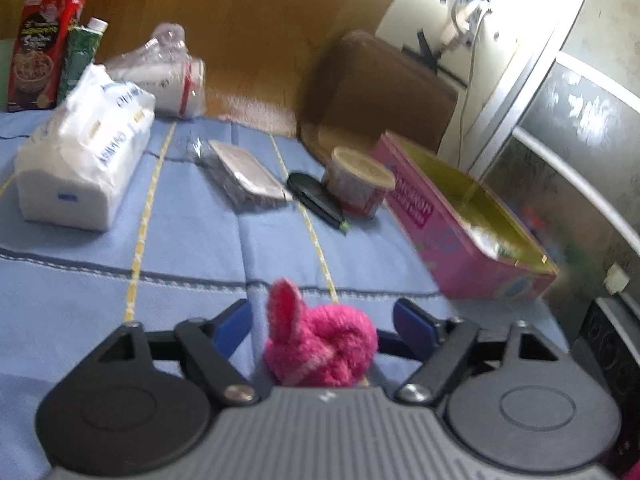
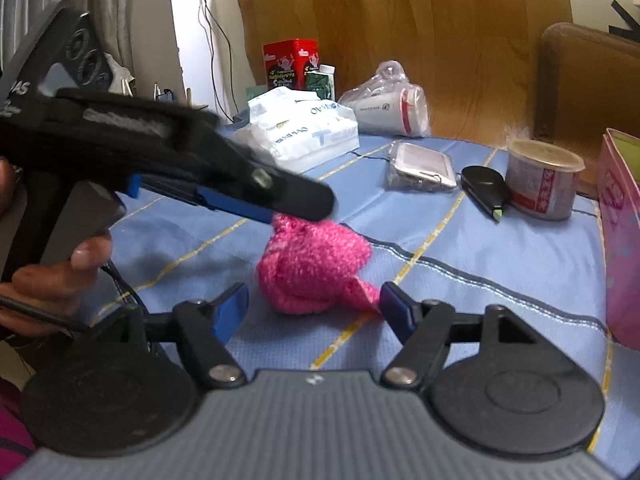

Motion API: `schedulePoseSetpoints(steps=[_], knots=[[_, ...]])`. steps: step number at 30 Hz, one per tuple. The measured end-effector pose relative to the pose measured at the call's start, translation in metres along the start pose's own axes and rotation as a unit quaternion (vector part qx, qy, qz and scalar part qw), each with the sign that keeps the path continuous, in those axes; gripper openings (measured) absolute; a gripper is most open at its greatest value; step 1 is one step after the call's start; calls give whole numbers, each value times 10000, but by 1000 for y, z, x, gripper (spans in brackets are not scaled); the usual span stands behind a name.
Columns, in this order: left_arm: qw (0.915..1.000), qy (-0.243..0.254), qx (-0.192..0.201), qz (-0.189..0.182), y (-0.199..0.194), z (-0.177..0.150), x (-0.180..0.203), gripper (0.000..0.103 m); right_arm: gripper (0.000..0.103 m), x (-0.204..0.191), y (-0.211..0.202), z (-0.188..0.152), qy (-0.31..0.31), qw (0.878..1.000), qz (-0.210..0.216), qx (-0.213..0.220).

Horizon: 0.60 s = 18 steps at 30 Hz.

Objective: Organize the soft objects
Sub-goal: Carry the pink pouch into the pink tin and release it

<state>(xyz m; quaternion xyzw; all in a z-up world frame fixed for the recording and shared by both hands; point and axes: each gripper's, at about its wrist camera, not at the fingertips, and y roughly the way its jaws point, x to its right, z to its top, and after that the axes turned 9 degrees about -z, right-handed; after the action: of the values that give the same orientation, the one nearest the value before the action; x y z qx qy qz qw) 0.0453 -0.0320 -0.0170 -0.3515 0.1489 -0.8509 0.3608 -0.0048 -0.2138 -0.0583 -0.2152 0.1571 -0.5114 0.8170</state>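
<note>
A fuzzy pink sock bundle (image 1: 320, 342) lies on the blue cloth between the spread blue fingers of my left gripper (image 1: 322, 320), which is open around it, not squeezing. In the right wrist view the same pink bundle (image 2: 312, 268) lies just ahead of my right gripper (image 2: 312, 304), which is open and empty. The left gripper (image 2: 276, 214) reaches in from the left and its tip touches the bundle's top. An open pink box (image 1: 464, 224) with a yellow inside stands at the right (image 2: 622, 240).
On the blue cloth (image 1: 192, 240) lie a white tissue pack (image 1: 84, 160), a bagged white cup (image 1: 172, 80), a wrapped flat packet (image 1: 244, 176), a black tool (image 1: 320, 200) and a round tub (image 1: 360, 180). A red carton (image 1: 44, 44) stands at the back left.
</note>
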Motion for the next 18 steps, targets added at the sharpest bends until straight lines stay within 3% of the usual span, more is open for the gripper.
schedulePoseSetpoints(steps=[2,5,9,14,18], knots=[[9996,-69,-224,159,12,-3,1,63,72,-2,0,-1,-31,9999,73,68],[9993,-115,-189,289,15,-3,9,61,50,-4,3,0,-43,9999,-56,151],[9994,300,-77,130,18,17,38,60,50,13,-19,3,173,9969,-285,712],[9941,1005,89,-404,50,54,99,60,50,45,-60,10,290,9799,-1252,1526],[9866,1409,42,-818,100,74,147,61,50,90,-84,12,670,9623,-1967,1756]])
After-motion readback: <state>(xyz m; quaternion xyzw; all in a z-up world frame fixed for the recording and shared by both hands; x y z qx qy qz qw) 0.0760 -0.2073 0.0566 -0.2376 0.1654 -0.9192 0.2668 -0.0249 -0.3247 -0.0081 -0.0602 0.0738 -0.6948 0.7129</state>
